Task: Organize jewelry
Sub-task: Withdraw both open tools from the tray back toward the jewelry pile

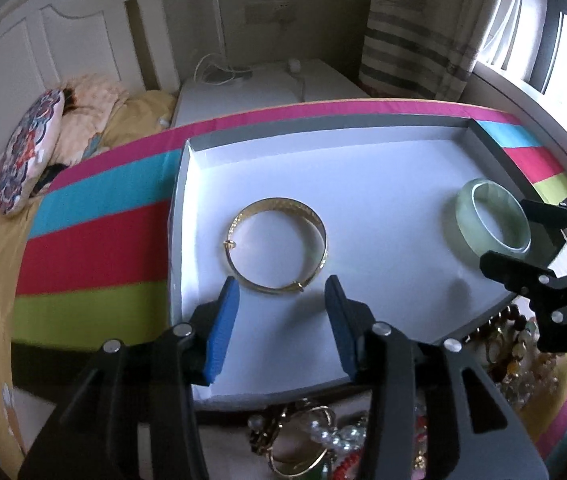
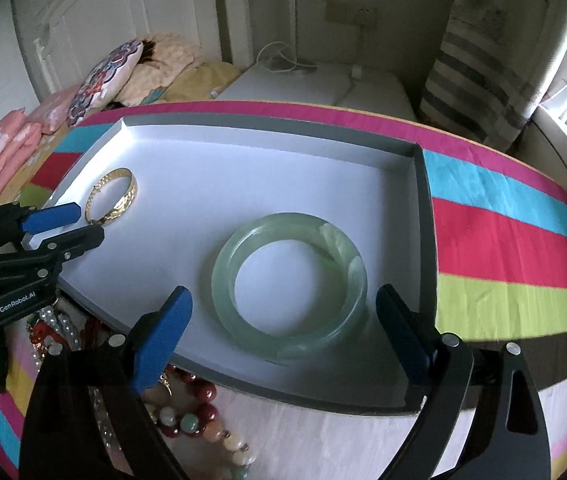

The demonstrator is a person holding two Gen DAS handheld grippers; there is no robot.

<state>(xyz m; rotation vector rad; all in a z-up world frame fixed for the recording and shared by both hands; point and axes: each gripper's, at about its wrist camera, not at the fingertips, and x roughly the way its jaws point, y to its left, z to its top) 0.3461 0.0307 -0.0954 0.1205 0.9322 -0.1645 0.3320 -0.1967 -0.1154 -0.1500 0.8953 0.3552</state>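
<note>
A shallow grey tray with a white floor [image 1: 363,200] [image 2: 243,168] lies on a striped cloth. A gold bangle [image 1: 279,245] [image 2: 117,196] lies flat at the tray's left. A pale green jade bangle [image 1: 491,220] [image 2: 289,284] lies flat at its right. My left gripper [image 1: 283,300] is open and empty, just short of the gold bangle; it also shows in the right wrist view [image 2: 79,222]. My right gripper [image 2: 285,308] is open, its fingers on either side of the jade bangle's near half, apart from it; it also shows in the left wrist view [image 1: 515,236].
A heap of loose jewelry [image 1: 315,440] [image 2: 187,412], with bead strings, pearls and gold rings, lies in front of the tray's near edge. The striped cloth [image 2: 503,240] covers the table. A bed with pillows [image 1: 31,152] stands at the left, a white cabinet [image 1: 263,88] behind.
</note>
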